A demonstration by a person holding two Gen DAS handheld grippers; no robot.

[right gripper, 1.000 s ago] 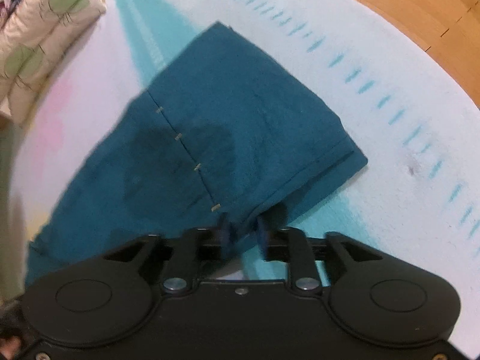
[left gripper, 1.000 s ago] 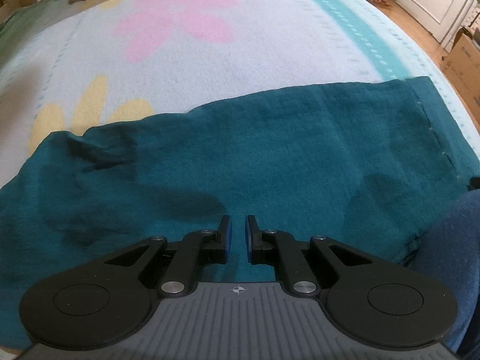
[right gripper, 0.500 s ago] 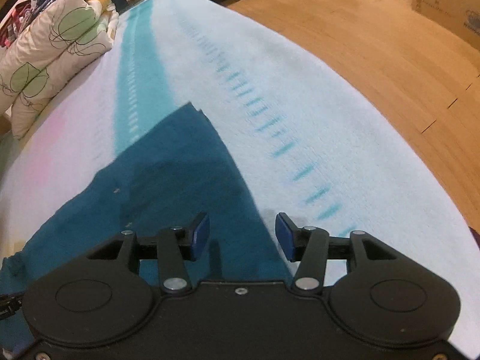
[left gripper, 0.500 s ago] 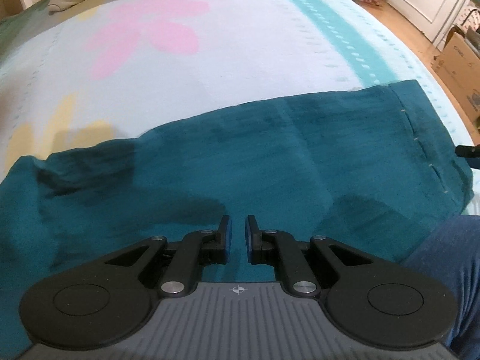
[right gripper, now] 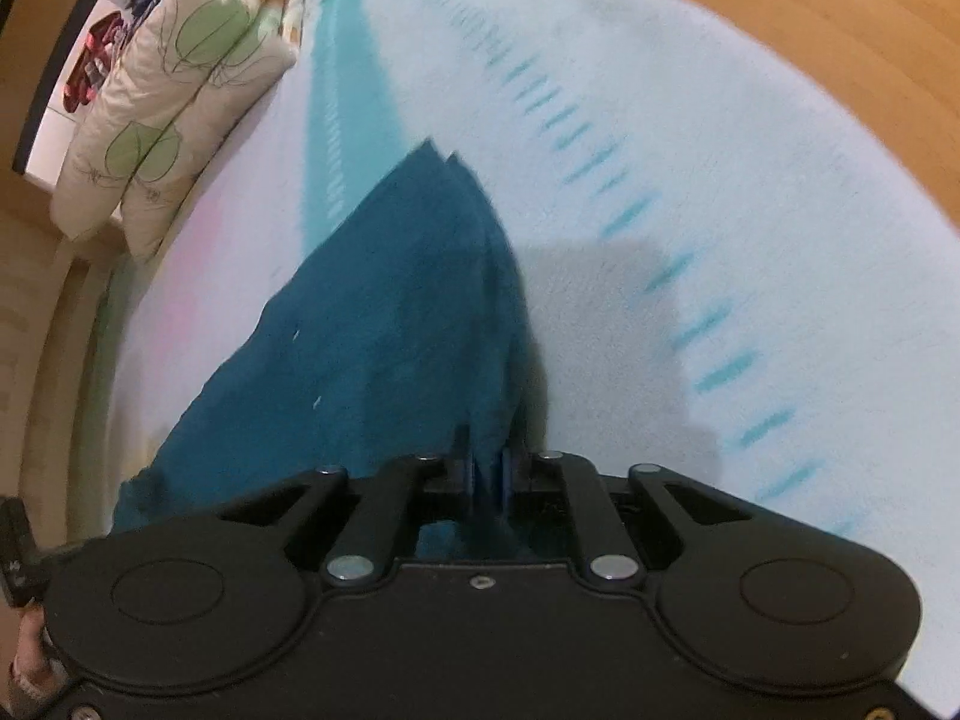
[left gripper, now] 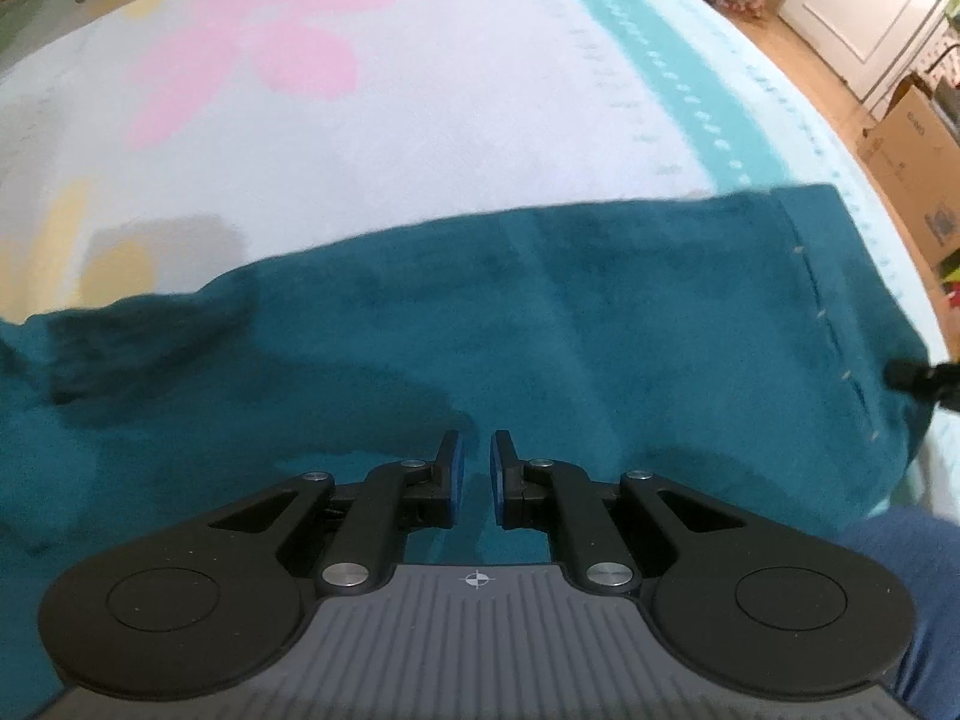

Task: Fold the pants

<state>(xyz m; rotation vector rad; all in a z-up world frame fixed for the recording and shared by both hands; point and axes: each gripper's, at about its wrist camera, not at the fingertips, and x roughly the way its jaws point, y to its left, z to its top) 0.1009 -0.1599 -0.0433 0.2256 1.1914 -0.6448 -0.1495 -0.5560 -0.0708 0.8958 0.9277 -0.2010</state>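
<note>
Teal pants point(left gripper: 540, 324) lie flat across a bed, folded lengthwise, with the stitched hem end at the right. My left gripper point(left gripper: 477, 471) hovers over the near edge of the pants, jaws almost together with a narrow gap and nothing between them. My right gripper point(right gripper: 486, 471) is shut on the hem edge of the pants point(right gripper: 390, 312), with cloth pinched between the blue pads. Its tip also shows at the far right edge of the left wrist view point(left gripper: 924, 381).
The bed cover point(left gripper: 420, 138) is pale with pink and yellow flowers and a turquoise stripe. Leaf-print pillows point(right gripper: 174, 84) lie at the bed's far end. Wood floor point(right gripper: 810, 6) and a cardboard box point(left gripper: 912, 168) are beyond the bed's right edge. A blue-clad leg point(left gripper: 906, 558) is at lower right.
My right gripper was open over the hem half a second ago and has now closed on the hem edge. The left gripper has drifted slightly; its jaws are unchanged.
</note>
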